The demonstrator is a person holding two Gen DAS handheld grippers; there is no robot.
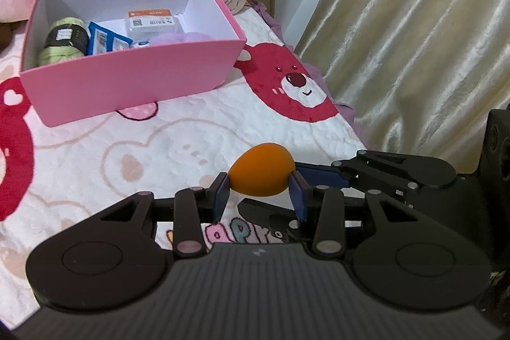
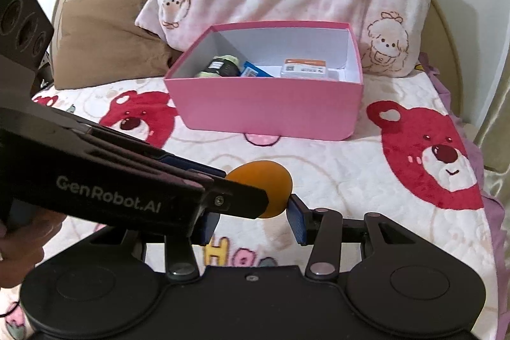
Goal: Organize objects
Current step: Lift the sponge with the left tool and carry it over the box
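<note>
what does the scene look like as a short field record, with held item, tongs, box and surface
held item: orange egg-shaped sponge, lifted off the blanket
left tongs: blue pads pressed on the sponge's sides
right tongs: also closed on the sponge
box: open pink cardboard box, already holding a green yarn roll and a white labelled case
surface: white blanket with red bear faces

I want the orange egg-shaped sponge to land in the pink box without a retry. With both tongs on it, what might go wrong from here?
1. The sponge is smooth and rounded, pinched by the left tongs and right tongs together; uneven release may squirt it onto the blanket.
2. The pink box is light card; a bump on its near wall might shift it.
3. The box already holds a yarn ball and packets, so the sponge may bounce.
</note>
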